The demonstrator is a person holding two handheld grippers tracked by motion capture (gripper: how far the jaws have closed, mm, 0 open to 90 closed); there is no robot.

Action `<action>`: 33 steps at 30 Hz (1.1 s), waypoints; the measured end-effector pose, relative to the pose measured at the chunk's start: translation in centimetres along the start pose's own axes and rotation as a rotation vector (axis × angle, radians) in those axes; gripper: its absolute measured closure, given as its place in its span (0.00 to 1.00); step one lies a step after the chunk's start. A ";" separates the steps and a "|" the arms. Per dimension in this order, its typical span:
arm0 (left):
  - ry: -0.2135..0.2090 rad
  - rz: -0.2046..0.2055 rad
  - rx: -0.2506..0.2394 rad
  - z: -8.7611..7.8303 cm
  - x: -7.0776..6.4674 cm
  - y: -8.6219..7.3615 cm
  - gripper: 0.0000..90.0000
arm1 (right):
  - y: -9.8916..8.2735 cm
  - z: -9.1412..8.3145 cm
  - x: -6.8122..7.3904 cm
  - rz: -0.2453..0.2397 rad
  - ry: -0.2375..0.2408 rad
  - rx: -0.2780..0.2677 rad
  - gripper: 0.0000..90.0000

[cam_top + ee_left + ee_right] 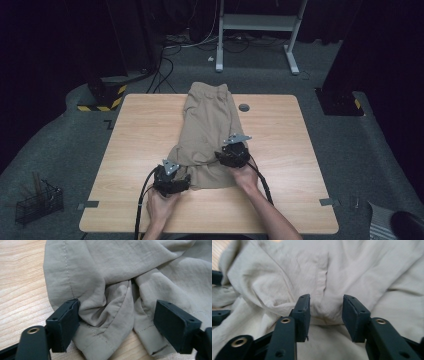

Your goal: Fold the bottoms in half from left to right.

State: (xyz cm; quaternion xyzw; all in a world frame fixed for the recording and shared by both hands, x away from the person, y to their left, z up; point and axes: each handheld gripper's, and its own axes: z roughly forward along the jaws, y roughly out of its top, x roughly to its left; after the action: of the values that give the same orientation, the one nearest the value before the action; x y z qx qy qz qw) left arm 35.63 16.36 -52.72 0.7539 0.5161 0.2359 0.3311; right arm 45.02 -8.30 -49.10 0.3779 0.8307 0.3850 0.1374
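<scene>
High view: wooden table [135, 150], grey carpet [350, 145], dark room.

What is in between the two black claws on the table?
Rumpled cloth of the tan shorts. In the high view it spans the gap between the left claw and the right claw. The left gripper view shows bunched hems there.

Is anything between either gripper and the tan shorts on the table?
Nothing visible. The left gripper stands open around the bunched leg hems of the tan shorts. The right gripper is open over a fold of the same cloth, with no other object between.
</scene>
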 end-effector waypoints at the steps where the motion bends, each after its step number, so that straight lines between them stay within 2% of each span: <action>1: 0.000 -0.001 -0.001 0.0 0.0 0.0 0.22 | -0.1 0.4 0.1 0.004 0.001 0.014 0.62; 5: 0.000 -0.003 -0.001 0.0 0.0 0.0 0.21 | -0.6 1.7 0.3 -0.016 0.004 0.077 0.66; 7: -0.001 -0.003 0.000 0.0 0.0 0.0 0.20 | -0.9 2.2 0.4 -0.038 -0.004 0.118 0.73; 8: -0.001 -0.003 0.000 0.0 0.0 -0.1 0.20 | -1.0 2.2 0.5 -0.068 -0.024 0.112 0.82; 11: 0.000 -0.002 0.001 0.0 0.0 -0.1 0.20 | -1.0 2.0 0.4 -0.085 -0.022 0.127 0.97; 13: 0.001 -0.003 0.001 0.0 0.0 -0.1 0.20 | -1.0 1.9 0.2 -0.084 -0.014 0.135 1.00; 15: 0.001 -0.003 0.001 0.0 0.0 -0.1 0.20 | -1.0 1.6 0.1 -0.089 -0.015 0.121 0.99; 17: 0.001 -0.002 0.001 0.0 0.0 -0.1 0.20 | -0.7 0.6 0.4 -0.080 -0.005 0.074 0.95; 19: 0.001 -0.003 0.002 0.0 0.0 -0.1 0.20 | -0.1 -0.3 0.8 -0.095 0.000 0.021 0.88; 20: 0.001 -0.002 0.001 0.0 0.0 -0.1 0.20 | 0.1 -0.6 0.8 -0.088 0.005 0.001 0.83; 24: 0.001 -0.002 0.002 0.0 0.0 -0.1 0.20 | 1.2 -0.5 0.7 -0.053 -0.006 -0.032 0.65; 26: 0.001 -0.002 0.002 0.0 0.0 -0.1 0.20 | 1.4 0.1 0.5 -0.034 -0.003 -0.024 0.59; 29: 0.001 -0.003 0.002 0.0 0.0 -0.1 0.20 | 1.3 1.8 0.3 -0.001 0.009 0.039 0.53; 31: 0.001 -0.003 0.002 0.0 0.0 -0.1 0.20 | 1.1 2.6 0.3 0.003 0.009 0.077 0.55; 33: 0.002 -0.003 0.002 0.0 -0.1 -0.1 0.20 | 0.7 3.3 0.2 -0.013 0.007 0.122 0.63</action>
State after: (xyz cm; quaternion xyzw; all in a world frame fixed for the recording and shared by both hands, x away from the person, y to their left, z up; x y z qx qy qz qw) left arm 35.56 16.34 -52.75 0.7532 0.5177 0.2357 0.3303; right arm 46.96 -6.07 -50.73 0.3786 0.8556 0.3343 0.1136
